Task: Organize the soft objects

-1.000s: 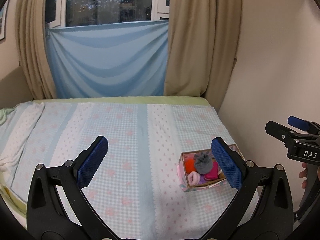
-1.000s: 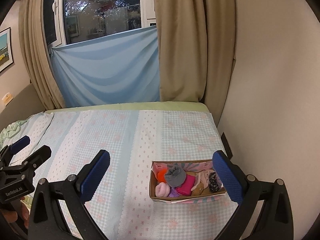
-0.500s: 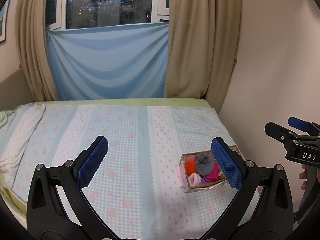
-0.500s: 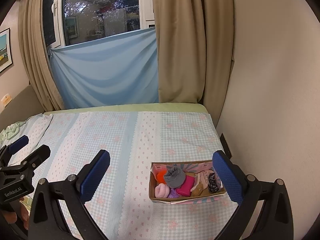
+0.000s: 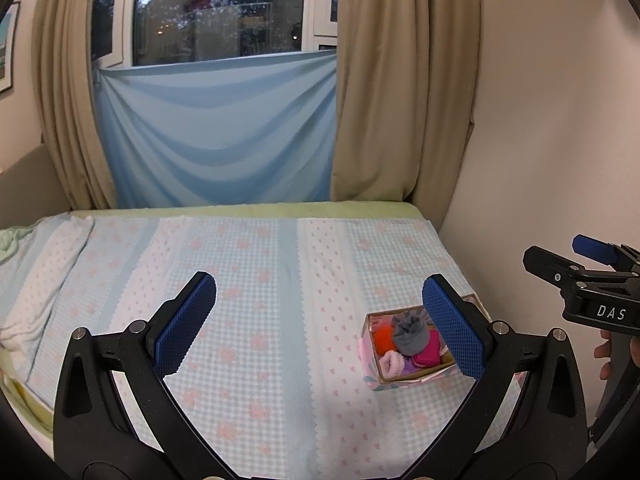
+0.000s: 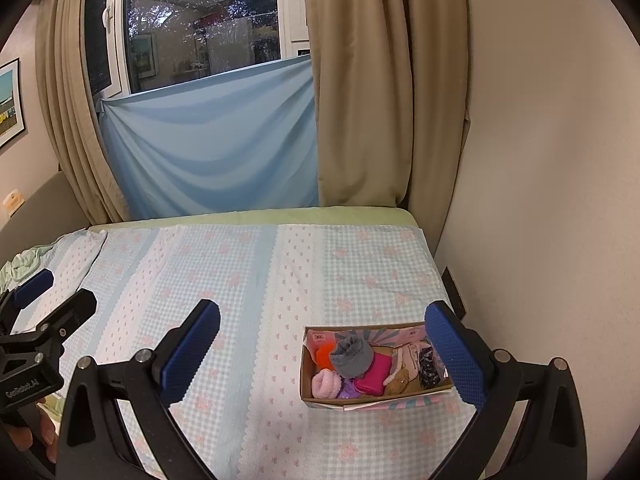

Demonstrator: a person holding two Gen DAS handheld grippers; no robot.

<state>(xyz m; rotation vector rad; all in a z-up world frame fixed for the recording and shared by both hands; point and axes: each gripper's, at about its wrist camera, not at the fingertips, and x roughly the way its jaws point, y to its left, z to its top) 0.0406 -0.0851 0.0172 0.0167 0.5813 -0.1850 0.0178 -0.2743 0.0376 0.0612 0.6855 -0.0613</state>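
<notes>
Box: a small cardboard box (image 6: 374, 396) sits on the checked bedspread (image 6: 248, 280), near the wall-side edge of the bed.
Soft objects: all lie inside the box. A grey rolled sock (image 6: 352, 356) rides on top, with an orange piece (image 6: 323, 356), a pale pink fluffy piece (image 6: 326, 384), a magenta piece (image 6: 372, 376), a beige piece (image 6: 396, 384) and a dark patterned one (image 6: 429, 366) around it. No loose soft item shows on the bedspread in either view.
Left gripper (image 5: 320, 320): spread wide, holding nothing, held well above the bed to the left of the box.
Right gripper (image 6: 324, 352): spread wide, holding nothing, with the box between its fingers in its own view but well below them.
Stage: the scene fits either a box about to be sorted out or one just filled; the pictures do not settle which.
Handling, as a judgement: the grey sock is the only piece free to lift cleanly. Any grasp into the box should come straight down, with the pads closing across the roll's narrow width, so neighbours are not dragged out.
Risk: the light box may slide or tip on the soft bedding, so the free gripper could steady its rim.
</notes>
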